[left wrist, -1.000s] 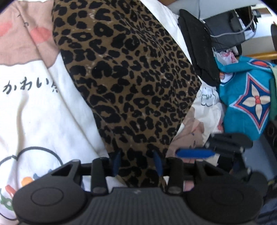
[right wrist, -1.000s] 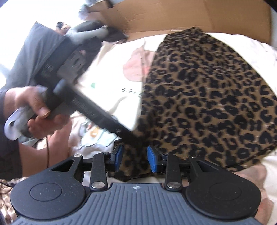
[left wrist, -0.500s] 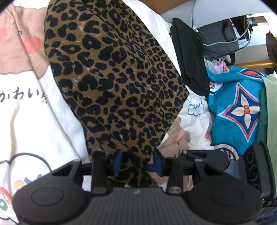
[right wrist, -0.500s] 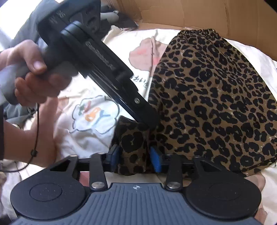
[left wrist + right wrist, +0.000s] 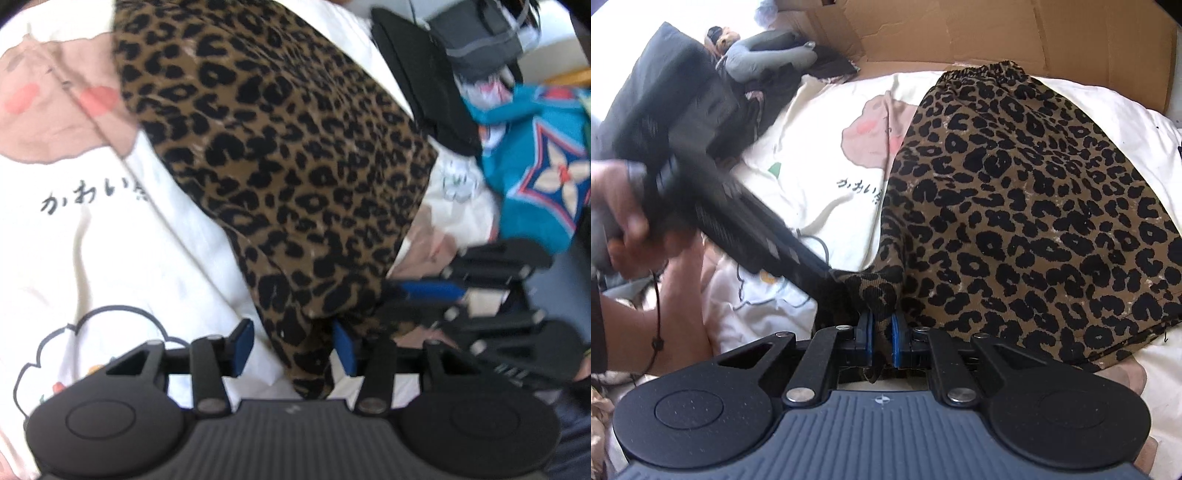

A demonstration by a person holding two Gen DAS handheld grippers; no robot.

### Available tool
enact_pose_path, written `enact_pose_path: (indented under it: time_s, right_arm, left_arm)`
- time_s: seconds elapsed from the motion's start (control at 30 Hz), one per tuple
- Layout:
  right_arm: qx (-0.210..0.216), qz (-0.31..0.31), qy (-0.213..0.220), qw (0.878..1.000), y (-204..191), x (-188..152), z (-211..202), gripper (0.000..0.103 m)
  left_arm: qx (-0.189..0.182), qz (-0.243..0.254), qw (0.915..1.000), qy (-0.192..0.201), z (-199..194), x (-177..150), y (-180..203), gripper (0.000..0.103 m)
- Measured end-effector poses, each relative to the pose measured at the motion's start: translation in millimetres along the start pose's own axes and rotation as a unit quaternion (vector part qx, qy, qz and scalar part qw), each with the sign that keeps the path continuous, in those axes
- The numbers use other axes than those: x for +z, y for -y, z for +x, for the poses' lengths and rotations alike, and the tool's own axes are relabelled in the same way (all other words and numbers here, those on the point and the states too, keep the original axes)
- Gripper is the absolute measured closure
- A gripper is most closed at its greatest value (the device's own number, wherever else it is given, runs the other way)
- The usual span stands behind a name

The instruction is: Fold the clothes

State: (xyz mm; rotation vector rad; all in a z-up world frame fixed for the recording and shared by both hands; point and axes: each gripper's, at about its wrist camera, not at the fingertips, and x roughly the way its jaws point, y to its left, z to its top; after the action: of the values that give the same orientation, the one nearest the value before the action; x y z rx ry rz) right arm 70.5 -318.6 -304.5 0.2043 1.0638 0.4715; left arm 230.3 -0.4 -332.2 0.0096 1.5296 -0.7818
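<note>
Nearest the lens in the right wrist view, the right gripper [image 5: 881, 341] is pinching one bunched corner of a single leopard-print skirt [image 5: 1015, 206], its two blue pads having just been closing to a narrow gap with cloth squeezed between them. In the left wrist view, the left gripper [image 5: 295, 345] is standing about half wide, its jaws just having been opening, the skirt's narrow end hanging loose between the two pads without being pressed. A hand [image 5: 631, 236] at nine o'clock is gripping that tool. The skirt is lying spread toward twelve o'clock over one white cartoon-printed sheet [image 5: 827, 162]. One teal patterned garment [image 5: 535, 162] is sitting at two o'clock. One cardboard box [image 5: 997, 33] is standing farthest back.
</note>
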Motion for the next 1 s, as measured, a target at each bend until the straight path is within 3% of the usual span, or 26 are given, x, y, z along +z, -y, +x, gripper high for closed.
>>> enact_pose_path:
  time_s: [0.1, 0.27, 0.33, 0.43, 0.5, 0.77, 1.0]
  right_arm:
    - [0.013, 0.008, 0.008, 1.000, 0.3, 2.5, -3.6, 0.094]
    - [0.043, 0.021, 0.008, 0.999, 0.7, 2.2, -5.2, 0.092]
    - [0.061, 0.039, 0.012, 0.997, 4.9, 1.8, -8.0, 0.091]
    - [0.067, 0.063, 0.028, 0.995, 15.0, 2.3, -16.1, 0.084]
    - [0.053, 0.081, 0.039, 0.995, 27.7, 1.7, -19.8, 0.075]
    - [-0.043, 0.118, 0.015, 0.992, 78.7, -9.8, 5.1, 0.074]
    - [-0.072, 0.105, -0.005, 0.992, 85.9, -20.6, 17.5, 0.072]
  left_arm:
    - [0.032, 0.033, 0.9989, -0.004, 9.9, -1.2, 8.7, 0.053]
    - [0.050, 0.024, 0.9984, 0.011, 12.8, 1.4, 4.2, 0.061]
    - [0.052, 0.018, 0.9984, 0.010, 14.6, 0.2, 1.0, 0.083]
    - [0.052, 0.002, 0.9986, 0.005, 15.5, -4.3, -5.7, 0.095]
    - [0.059, 0.001, 0.9982, 0.000, 15.0, -8.8, -8.7, 0.095]
    - [0.046, -0.030, 0.9983, -0.019, 13.6, -24.1, -26.7, 0.097]
    - [0.050, -0.055, 0.9964, -0.041, 1.6, -26.6, -41.0, 0.100]
